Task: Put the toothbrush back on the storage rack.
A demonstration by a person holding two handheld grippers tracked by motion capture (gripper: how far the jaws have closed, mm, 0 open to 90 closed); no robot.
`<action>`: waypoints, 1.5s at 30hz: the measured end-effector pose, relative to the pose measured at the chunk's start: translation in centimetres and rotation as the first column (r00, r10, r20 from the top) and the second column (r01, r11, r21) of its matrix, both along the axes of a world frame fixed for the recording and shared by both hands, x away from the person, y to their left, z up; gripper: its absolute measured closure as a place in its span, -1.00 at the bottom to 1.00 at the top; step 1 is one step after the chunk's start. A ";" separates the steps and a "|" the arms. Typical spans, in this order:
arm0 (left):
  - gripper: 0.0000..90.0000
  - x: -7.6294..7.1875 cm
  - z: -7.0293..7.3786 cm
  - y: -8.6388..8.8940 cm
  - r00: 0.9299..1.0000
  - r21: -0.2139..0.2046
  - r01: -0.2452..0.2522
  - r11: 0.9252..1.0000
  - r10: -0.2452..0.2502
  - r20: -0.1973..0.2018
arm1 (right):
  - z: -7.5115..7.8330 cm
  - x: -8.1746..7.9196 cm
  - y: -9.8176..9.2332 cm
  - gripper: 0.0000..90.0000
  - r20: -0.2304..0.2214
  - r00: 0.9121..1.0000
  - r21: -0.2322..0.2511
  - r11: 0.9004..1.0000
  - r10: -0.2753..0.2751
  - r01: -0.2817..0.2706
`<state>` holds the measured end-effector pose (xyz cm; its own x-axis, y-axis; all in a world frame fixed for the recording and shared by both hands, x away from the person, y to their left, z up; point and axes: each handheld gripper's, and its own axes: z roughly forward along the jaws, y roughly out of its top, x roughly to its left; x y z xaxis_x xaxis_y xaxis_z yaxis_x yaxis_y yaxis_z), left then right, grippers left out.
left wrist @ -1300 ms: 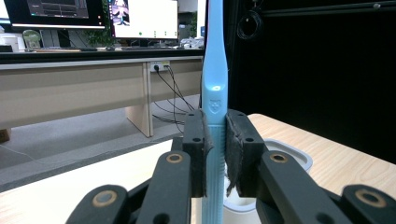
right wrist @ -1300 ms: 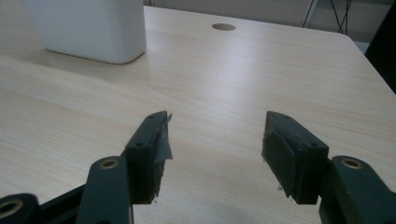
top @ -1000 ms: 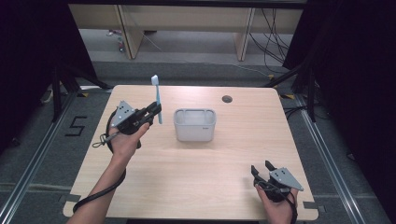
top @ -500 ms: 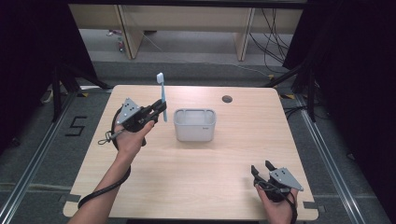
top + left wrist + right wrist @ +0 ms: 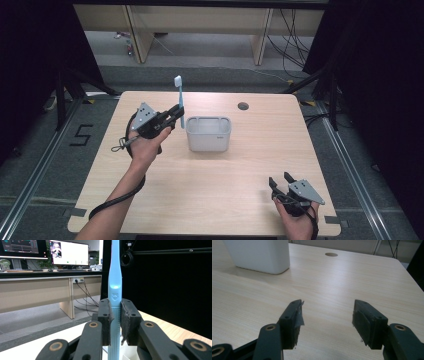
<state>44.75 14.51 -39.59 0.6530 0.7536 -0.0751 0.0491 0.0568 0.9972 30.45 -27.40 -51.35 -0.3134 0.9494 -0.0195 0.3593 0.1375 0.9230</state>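
Left gripper (image 5: 115,322) clamps toothbrush (image 5: 115,282) upright, crest visible close-up; high view adds white bin (image 5: 208,134), open empty right gripper (image 5: 281,179).

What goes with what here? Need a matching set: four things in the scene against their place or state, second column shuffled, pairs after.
Things:
1. toothbrush
2. white bin
3. left gripper
4. right gripper

States:
A. open, nothing between its fingers, near the table's front right corner
B. standing on the table near its middle
C. shut on a light blue handle
D. held upright, bristle head on top, beside the bin's left wall

Pairs: 1-D, 2-B, 3-C, 4-A
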 end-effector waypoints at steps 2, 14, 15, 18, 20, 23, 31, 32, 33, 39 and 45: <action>0.75 0.1 0.0 -0.2 1.000 0.003 0.002 1.000 -0.002 0.000 | 0.0 0.0 0.0 -0.07 0.003 1.000 -0.001 1.000 -0.008 0.008; 0.75 0.7 -0.5 -0.9 1.000 0.002 0.008 1.000 -0.008 -0.023 | 0.0 -0.1 0.1 -0.07 -0.008 1.000 0.004 1.000 -0.018 0.018; 0.75 0.7 -0.5 -0.9 1.000 0.005 0.008 1.000 -0.008 -0.024 | 0.0 -0.2 0.2 -0.07 -0.013 1.000 0.008 1.000 -0.021 0.021; 0.74 0.9 -0.6 -1.0 1.000 0.005 0.008 1.000 -0.008 -0.029 | 0.0 -0.2 0.2 -0.07 -0.017 1.000 0.014 1.000 -0.023 0.023; 0.75 1.0 -0.8 -1.1 0.999 0.007 0.008 1.000 -0.008 -0.031 | 0.0 0.0 0.0 -0.07 0.004 1.000 -0.010 1.000 -0.006 0.006; 0.74 1.2 -1.0 -1.2 0.999 0.010 0.007 1.000 -0.007 -0.035 | 0.0 0.0 0.0 -0.07 0.000 1.000 -0.006 1.000 -0.006 0.006; 0.74 1.6 -1.5 -1.5 0.999 0.020 0.009 1.000 -0.008 -0.051 | 0.0 0.0 0.0 -0.07 -0.002 1.000 0.002 1.000 -0.001 0.001; 0.74 1.6 -1.5 -1.5 0.999 0.021 0.008 1.000 -0.007 -0.051 | 0.0 0.0 0.0 -0.07 0.003 1.000 -0.002 1.000 0.001 -0.001; 0.75 1.6 -1.6 -1.6 0.999 0.019 0.008 1.000 -0.007 -0.053 | 0.0 0.0 0.0 -0.07 0.005 1.000 -0.006 1.000 0.003 -0.003; 0.74 1.8 -1.9 -1.7 0.998 0.030 0.011 0.999 -0.009 -0.062 | 0.0 0.0 0.0 -0.07 0.007 1.000 -0.011 1.000 -0.005 0.005; 0.74 2.0 -2.3 -1.8 0.997 0.029 0.012 1.000 -0.009 -0.073 | 0.0 0.0 0.0 -0.07 0.007 1.000 -0.012 1.000 -0.004 0.004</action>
<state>46.79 12.70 -41.90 0.6545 0.7493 -0.1005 0.1219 0.0266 0.9922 30.46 -27.44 -51.36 -0.3096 0.9503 -0.0327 0.3538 0.1471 0.9237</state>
